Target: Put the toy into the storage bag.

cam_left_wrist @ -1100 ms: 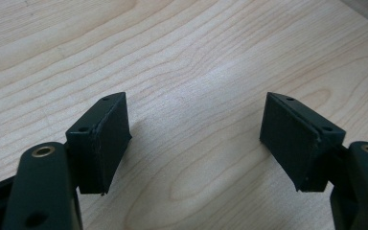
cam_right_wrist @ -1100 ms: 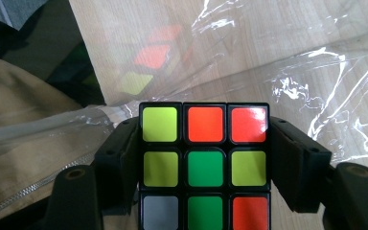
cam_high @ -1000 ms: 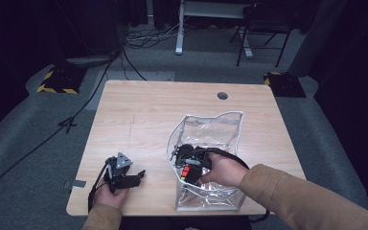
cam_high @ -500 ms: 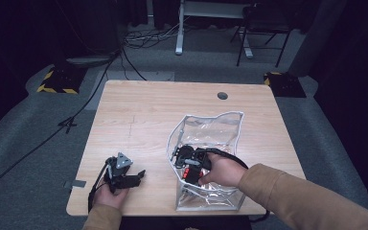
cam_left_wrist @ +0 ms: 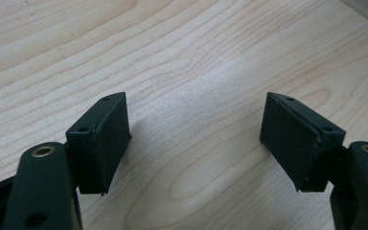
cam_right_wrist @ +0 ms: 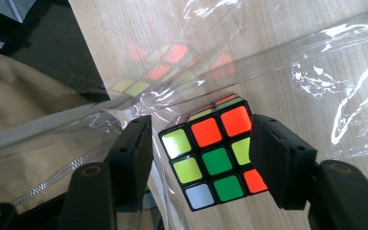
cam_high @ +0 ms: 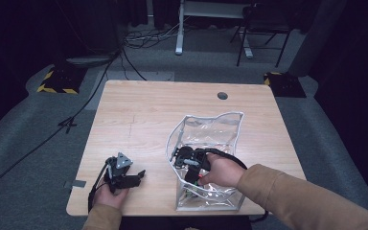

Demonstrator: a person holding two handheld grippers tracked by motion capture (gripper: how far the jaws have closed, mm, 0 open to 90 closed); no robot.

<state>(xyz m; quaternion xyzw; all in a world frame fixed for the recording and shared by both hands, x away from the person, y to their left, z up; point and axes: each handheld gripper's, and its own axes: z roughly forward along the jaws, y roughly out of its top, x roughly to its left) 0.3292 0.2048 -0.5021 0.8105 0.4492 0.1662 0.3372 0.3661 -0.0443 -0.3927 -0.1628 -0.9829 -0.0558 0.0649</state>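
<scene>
A Rubik's cube [cam_right_wrist: 213, 153] lies on the floor of a clear plastic zip bag [cam_high: 230, 124] standing open on the wooden table [cam_high: 143, 110]. My right gripper [cam_right_wrist: 201, 148] reaches down into the bag with its jaws on either side of the cube. The right jaw is against the cube, a narrow gap shows at the left jaw, and the cube sits slightly turned between them. In the high view the right gripper [cam_high: 194, 170] is inside the bag's near half. My left gripper [cam_high: 141, 175] rests open on the table's near left, and in its own view the left gripper [cam_left_wrist: 194, 139] has bare wood between its jaws.
The bag's zipper edge [cam_right_wrist: 52, 175] and a tan sleeve [cam_right_wrist: 19, 96] lie left of the right jaws. A round cable hole [cam_high: 223, 95] is at the table's far side. Beyond the table are floor cables [cam_high: 124, 57] and a chair [cam_high: 261, 28].
The right hand has shifted slightly inside the bag, and less of the cube's red shows in the high view. The left gripper has not moved.
</scene>
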